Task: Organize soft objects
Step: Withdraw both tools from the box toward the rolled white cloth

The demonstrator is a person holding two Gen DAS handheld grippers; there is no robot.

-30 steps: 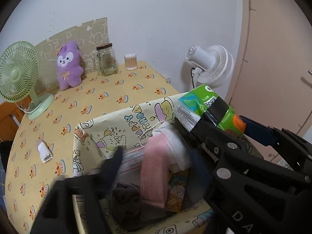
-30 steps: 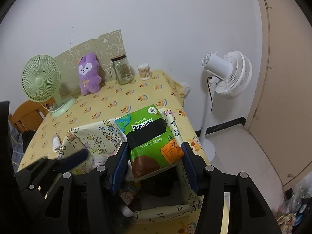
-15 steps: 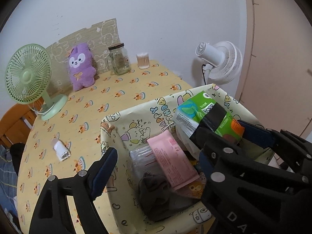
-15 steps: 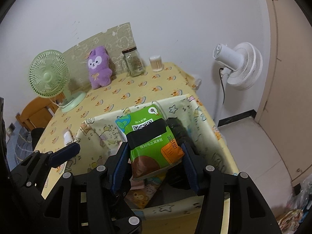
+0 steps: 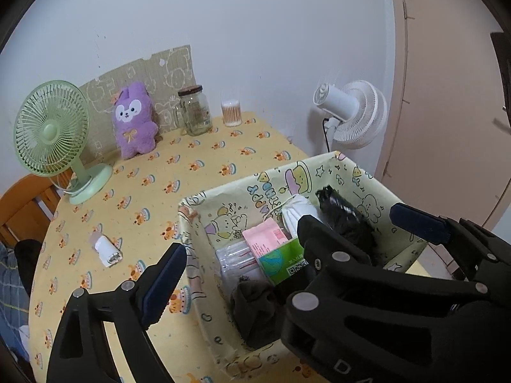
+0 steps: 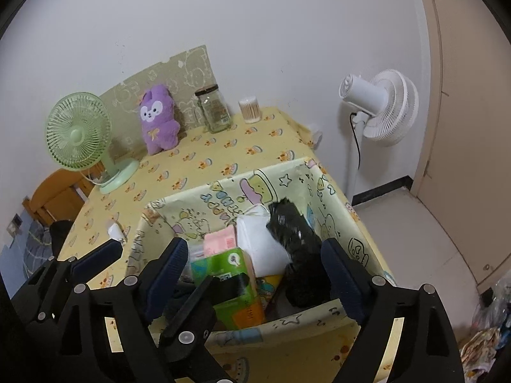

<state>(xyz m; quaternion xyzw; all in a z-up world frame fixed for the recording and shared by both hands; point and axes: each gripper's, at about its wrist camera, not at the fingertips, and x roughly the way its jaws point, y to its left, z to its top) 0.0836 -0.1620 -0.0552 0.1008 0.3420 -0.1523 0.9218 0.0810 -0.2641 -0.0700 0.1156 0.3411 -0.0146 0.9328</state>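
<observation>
A yellow cartoon-print fabric bin (image 6: 242,191) stands at the table's near right. In it lie a green tissue pack (image 6: 230,274), a pink pack (image 6: 220,242), a white tissue pack (image 6: 258,242), a black bundle (image 6: 293,239) and a dark sock (image 5: 252,303). My right gripper (image 6: 255,271) is open and empty above the bin; the green pack lies below it. My left gripper (image 5: 287,242) is open and empty, spanning the bin's left wall. A purple plush bunny (image 5: 132,121) sits at the table's back.
A green desk fan (image 5: 54,134), a glass jar (image 5: 193,110) and a cotton swab tub (image 5: 231,113) stand along the back wall. A small white item (image 5: 107,250) lies on the tablecloth left of the bin. A white floor fan (image 6: 380,105) stands right of the table.
My right gripper opened and let the green tissue pack drop into the bin. Both grippers have drawn back and up from the bin.
</observation>
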